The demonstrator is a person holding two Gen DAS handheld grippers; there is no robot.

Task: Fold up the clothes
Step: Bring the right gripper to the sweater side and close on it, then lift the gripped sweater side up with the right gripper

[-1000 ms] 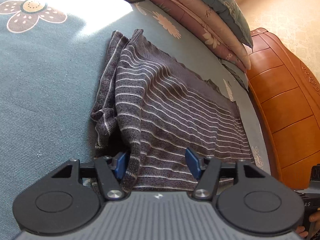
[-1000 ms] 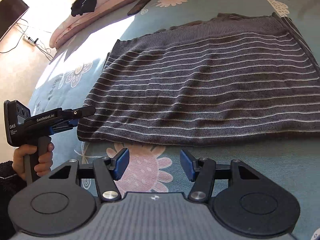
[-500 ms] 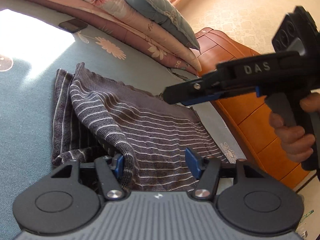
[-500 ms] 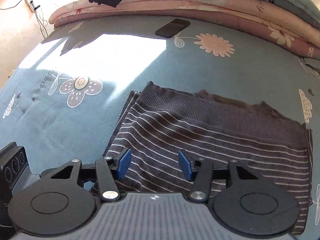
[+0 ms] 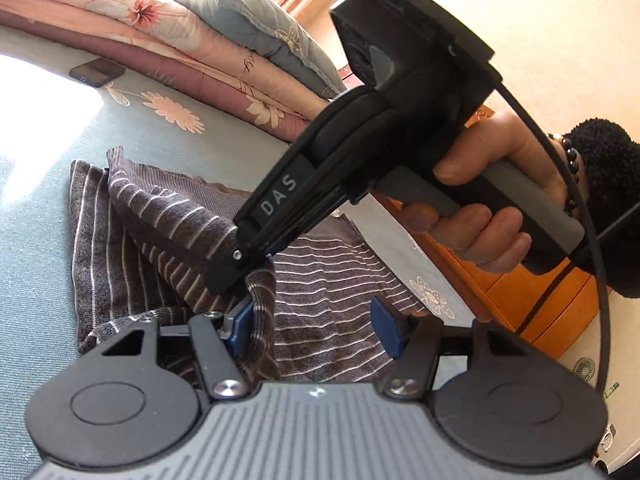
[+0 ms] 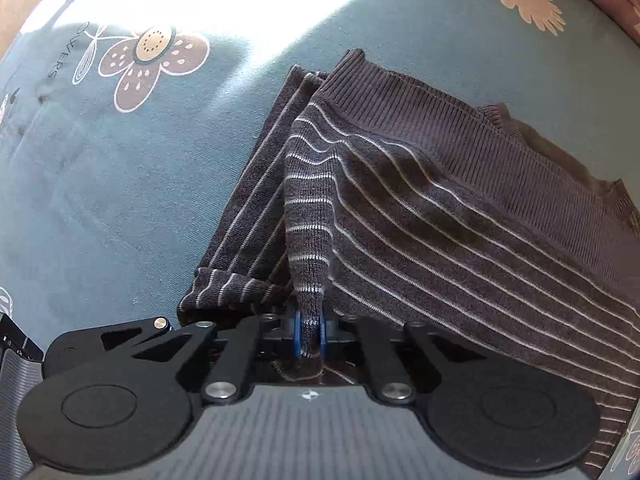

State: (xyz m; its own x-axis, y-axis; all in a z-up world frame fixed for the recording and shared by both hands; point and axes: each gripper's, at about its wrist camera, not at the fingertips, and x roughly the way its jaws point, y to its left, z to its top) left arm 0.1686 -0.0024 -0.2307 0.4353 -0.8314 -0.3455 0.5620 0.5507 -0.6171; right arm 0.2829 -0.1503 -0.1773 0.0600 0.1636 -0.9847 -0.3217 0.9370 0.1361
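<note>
Since half a second ago, my right gripper [image 6: 308,336] swung in over sweater corner, jaws just closing, now pinching raised fold of ribbed grey knit sweater [image 6: 460,216] with thin white stripes. Sweater lies on soft teal floral bedspread [image 6: 120,200]. Left gripper [image 5: 316,320] jaws apart, cloth draped against one blue pad, not clamped.

Striped sweater [image 6: 460,220] on floral bed [image 6: 120,200]

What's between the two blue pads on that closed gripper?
A raised fold of the striped sweater, pinched by the right gripper; the right wrist view shows it.
</note>
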